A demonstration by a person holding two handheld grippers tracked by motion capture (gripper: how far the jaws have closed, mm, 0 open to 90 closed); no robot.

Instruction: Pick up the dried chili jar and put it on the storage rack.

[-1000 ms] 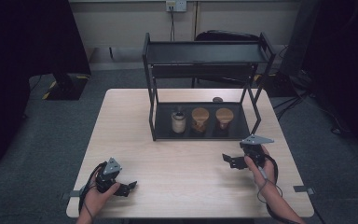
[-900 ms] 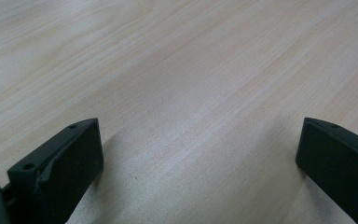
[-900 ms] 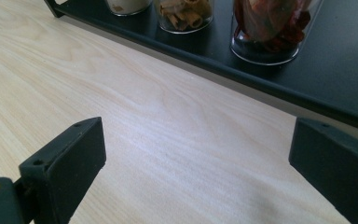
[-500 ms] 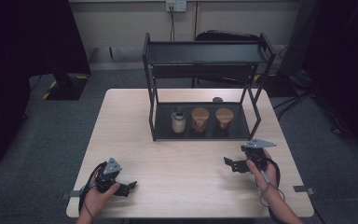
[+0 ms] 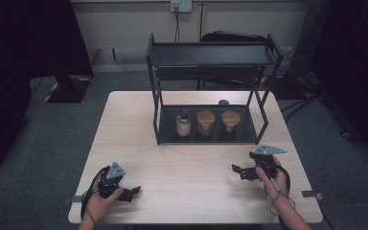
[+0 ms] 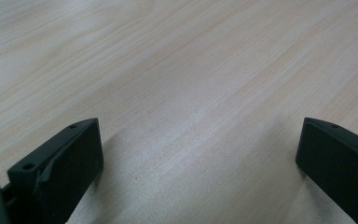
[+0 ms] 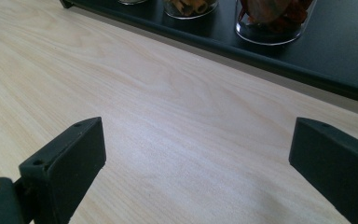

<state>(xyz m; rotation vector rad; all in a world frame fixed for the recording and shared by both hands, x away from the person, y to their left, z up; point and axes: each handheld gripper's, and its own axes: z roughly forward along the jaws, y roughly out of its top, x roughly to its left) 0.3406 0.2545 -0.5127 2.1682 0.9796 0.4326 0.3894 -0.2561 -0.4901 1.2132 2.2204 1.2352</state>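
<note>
The right gripper [image 5: 237,170] has drawn back a little from the black rack [image 5: 211,136] toward the desk's [image 5: 129,124] near edge, in the high view. A second ago it hung just before the rack's front right leg; now it sits lower in that view, nearer the near right corner, its jaws wide apart.

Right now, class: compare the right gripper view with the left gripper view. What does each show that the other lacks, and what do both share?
Right gripper view alone: the black tray of the rack, with clear jars standing on it, filled with brownish and reddish contents. Left gripper view alone: nothing extra, just bare wooden table ahead. Shared: pale wood grain, and two black jaws of the view's own hand-held gripper standing wide apart, nothing between them.
</note>
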